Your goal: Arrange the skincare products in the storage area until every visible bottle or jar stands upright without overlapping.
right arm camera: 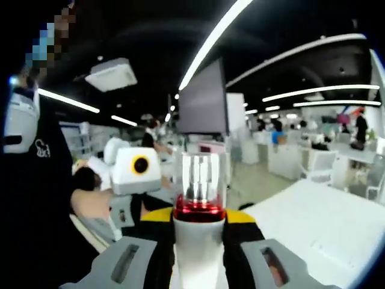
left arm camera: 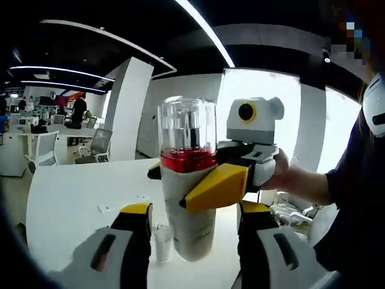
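Right tongs (left arm camera: 207,180) grip the clear-capped, red-collared white bottle (left arm camera: 187,180); left tongs (left arm camera: 194,238) gape below; no label legible.

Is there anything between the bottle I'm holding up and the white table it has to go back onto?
Nothing visible blocks it. The bottle is clamped in the right tool, raised over the white table. A small clear jar stands on the table near the left tool; avoid setting down on it.
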Action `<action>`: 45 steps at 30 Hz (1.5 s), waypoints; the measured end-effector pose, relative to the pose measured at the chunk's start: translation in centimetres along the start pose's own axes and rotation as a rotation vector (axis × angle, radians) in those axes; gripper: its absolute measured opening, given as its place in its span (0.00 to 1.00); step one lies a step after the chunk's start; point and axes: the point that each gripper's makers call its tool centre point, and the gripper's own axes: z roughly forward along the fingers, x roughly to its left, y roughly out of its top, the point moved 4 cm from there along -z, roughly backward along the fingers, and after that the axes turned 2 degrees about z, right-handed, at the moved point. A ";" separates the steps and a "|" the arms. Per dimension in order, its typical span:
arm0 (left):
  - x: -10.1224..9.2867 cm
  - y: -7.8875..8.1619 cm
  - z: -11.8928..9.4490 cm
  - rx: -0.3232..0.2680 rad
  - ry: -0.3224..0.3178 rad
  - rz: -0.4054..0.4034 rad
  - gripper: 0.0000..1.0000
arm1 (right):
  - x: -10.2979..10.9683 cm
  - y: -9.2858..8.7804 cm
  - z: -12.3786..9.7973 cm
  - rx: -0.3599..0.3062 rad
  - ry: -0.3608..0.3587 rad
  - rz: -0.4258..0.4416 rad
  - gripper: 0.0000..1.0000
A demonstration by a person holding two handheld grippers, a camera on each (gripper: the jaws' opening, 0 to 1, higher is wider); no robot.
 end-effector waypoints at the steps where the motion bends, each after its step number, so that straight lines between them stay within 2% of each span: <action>1: -0.3 -0.1 0.0 0.003 -0.011 -0.002 0.53 | 0.2 0.0 -0.3 -0.005 0.005 -0.006 0.23; 2: -0.9 -0.5 -0.1 0.016 -0.046 0.003 0.53 | 0.6 0.0 -0.7 -0.015 0.023 -0.028 0.23; 4: -1.5 -0.9 -0.1 0.033 -0.061 0.002 0.53 | 1.3 0.2 -1.2 -0.044 0.066 -0.080 0.23; 6: -2.8 -1.3 -0.1 0.046 -0.118 0.010 0.53 | 2.7 0.3 -2.2 -0.094 0.139 -0.112 0.23; 9: -4.4 -1.3 -0.1 0.044 -0.184 0.022 0.52 | 3.9 0.4 -3.5 -0.140 0.213 -0.088 0.23; 11: -5.6 -1.1 -0.1 0.031 -0.232 0.039 0.49 | 4.7 0.3 -4.2 -0.142 0.253 -0.094 0.23; 15: -7.1 -0.8 0.0 0.032 -0.285 0.085 0.43 | 6.0 0.1 -5.1 -0.117 0.279 -0.135 0.23; 18: -8.0 -0.7 0.2 0.042 -0.309 0.106 0.39 | 6.6 -0.1 -5.7 -0.117 0.289 -0.128 0.23; 20: -8.6 -0.6 0.2 0.039 -0.335 0.113 0.33 | 7.1 -0.2 -6.1 -0.128 0.288 -0.128 0.23; 22: -9.3 -0.6 0.3 0.034 -0.363 0.134 0.32 | 7.1 -0.3 -6.6 -0.138 0.280 -0.126 0.23; 23: -9.3 -0.7 0.4 0.034 -0.349 0.136 0.31 | 7.2 -0.3 -6.8 -0.141 0.274 -0.125 0.23; 30: -10.3 -1.4 1.6 0.060 -0.382 0.142 0.30 | 7.4 -1.1 -8.3 -0.141 0.231 -0.125 0.23; 38: -10.7 -2.0 2.6 0.088 -0.390 0.144 0.29 | 6.8 -2.1 -9.4 -0.151 0.193 -0.113 0.23; 42: -10.7 -2.2 3.1 0.096 -0.376 0.187 0.29 | 6.4 -2.5 -9.7 -0.145 0.174 -0.103 0.24; 45: -10.6 -2.8 3.8 0.123 -0.365 0.210 0.29 | 5.9 -3.2 -10.0 -0.125 0.162 -0.116 0.24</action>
